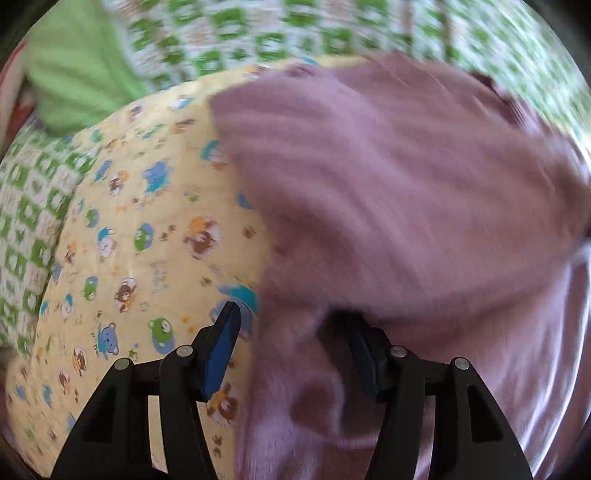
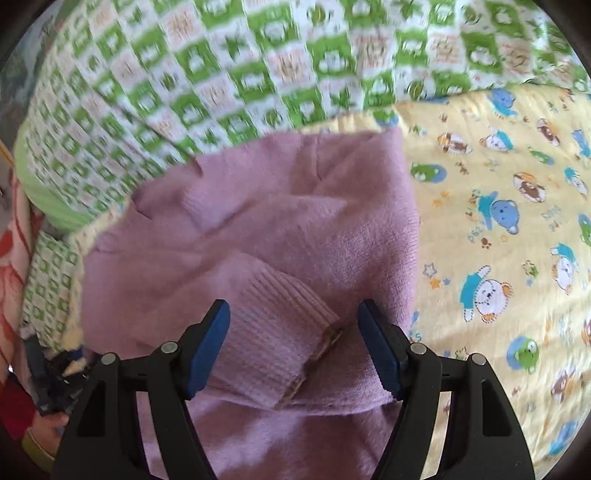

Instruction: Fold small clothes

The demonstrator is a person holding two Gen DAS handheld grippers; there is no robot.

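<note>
A small mauve knit sweater (image 2: 280, 229) lies partly folded on a yellow cartoon-print blanket (image 2: 498, 206). In the right wrist view a ribbed cuff (image 2: 280, 332) with a gold trim lies between the fingers of my right gripper (image 2: 293, 314), which is open just above it. In the left wrist view the sweater (image 1: 406, 192) is blurred and fills the right side. My left gripper (image 1: 291, 317) is open, with sweater cloth draped over its right finger (image 1: 364, 358) and between the jaws; the left finger (image 1: 221, 350) is over the blanket (image 1: 147, 229).
A green-and-white checked quilt (image 2: 236, 74) lies behind the blanket, also seen in the left wrist view (image 1: 229, 29). A plain green cloth (image 1: 74, 74) lies at the far left. Red patterned fabric (image 2: 14, 266) and a dark object (image 2: 55, 373) sit at the left edge.
</note>
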